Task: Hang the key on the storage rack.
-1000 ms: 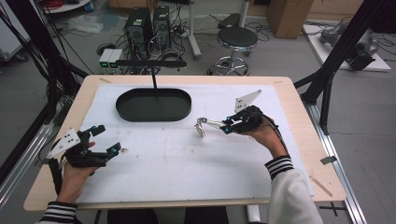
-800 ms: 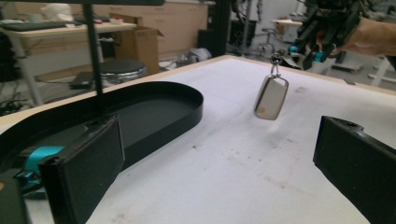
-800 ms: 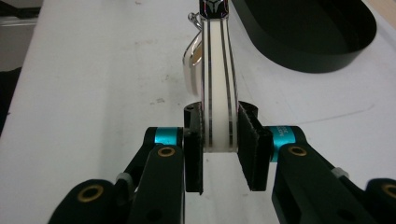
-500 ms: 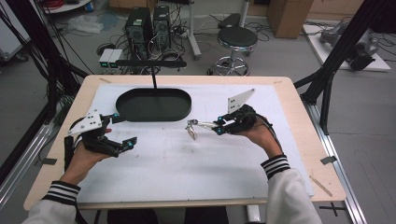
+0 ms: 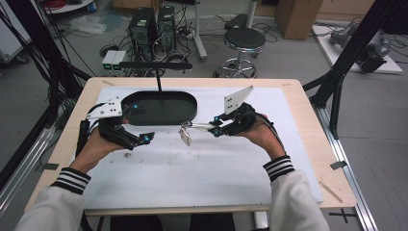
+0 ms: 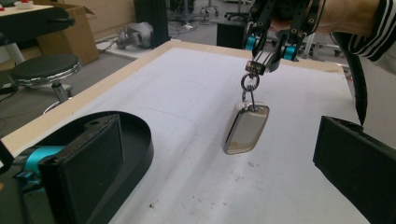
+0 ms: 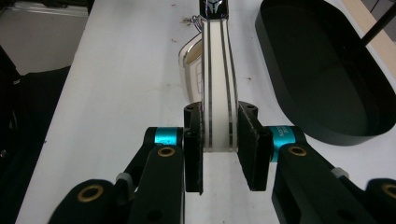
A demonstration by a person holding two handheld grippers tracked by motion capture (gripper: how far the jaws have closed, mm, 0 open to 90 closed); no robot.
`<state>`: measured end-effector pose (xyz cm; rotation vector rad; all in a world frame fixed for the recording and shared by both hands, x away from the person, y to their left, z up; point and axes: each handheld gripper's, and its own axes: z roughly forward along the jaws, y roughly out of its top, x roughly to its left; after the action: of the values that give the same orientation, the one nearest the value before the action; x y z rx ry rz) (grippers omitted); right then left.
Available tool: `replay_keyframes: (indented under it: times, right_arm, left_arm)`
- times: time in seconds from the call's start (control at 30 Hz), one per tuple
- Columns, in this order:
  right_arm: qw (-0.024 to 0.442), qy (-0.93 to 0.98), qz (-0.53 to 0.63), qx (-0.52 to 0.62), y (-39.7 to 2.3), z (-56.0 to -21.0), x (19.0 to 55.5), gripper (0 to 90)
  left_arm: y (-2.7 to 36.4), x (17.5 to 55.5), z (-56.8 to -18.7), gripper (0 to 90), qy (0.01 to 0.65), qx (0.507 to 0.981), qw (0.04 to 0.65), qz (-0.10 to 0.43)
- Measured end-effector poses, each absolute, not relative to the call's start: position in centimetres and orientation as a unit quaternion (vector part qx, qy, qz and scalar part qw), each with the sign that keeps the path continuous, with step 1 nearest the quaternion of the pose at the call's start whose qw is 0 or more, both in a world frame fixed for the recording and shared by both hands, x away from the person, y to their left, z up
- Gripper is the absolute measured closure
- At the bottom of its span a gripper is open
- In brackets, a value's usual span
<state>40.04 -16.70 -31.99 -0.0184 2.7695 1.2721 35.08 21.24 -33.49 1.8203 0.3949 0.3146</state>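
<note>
Even, diffuse overhead light keeps the white surface [image 5: 202,163] bright, with soft, faint shadows. A soft sheen lies on the key fob [image 6: 246,128] in the left gripper view. Near jaws look blurred; high view is slightly soft.

Right gripper [image 5: 217,129]: strap [image 7: 217,88] sits between its jaws and runs out ahead of them. Key fob [image 6: 246,128] hangs off the strap's far end, above the table [image 5: 298,103]. Tray [image 5: 161,108] lies on the table beyond and left of those jaws. Left gripper [image 5: 138,130]: the fob hangs ahead of and between its parted jaws; tray edge is under the left jaw.
</note>
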Motion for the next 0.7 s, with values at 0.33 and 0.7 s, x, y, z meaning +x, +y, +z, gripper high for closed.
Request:
replay_keyframes:
  times: [0.33,0.7]
  right_arm:
    - [0.035,0.917,0.398,-0.015,-15.6,-31.7,39.6,73.8]
    - [0.031,0.918,0.396,-0.028,-14.4,-31.5,39.5,73.7]
  left_arm:
    - [18.2,36.0,-32.4,2.4,0.121,0.819,0.552,0.103]
    - [15.1,36.8,-31.8,2.3,0.092,0.851,0.51,0.083]
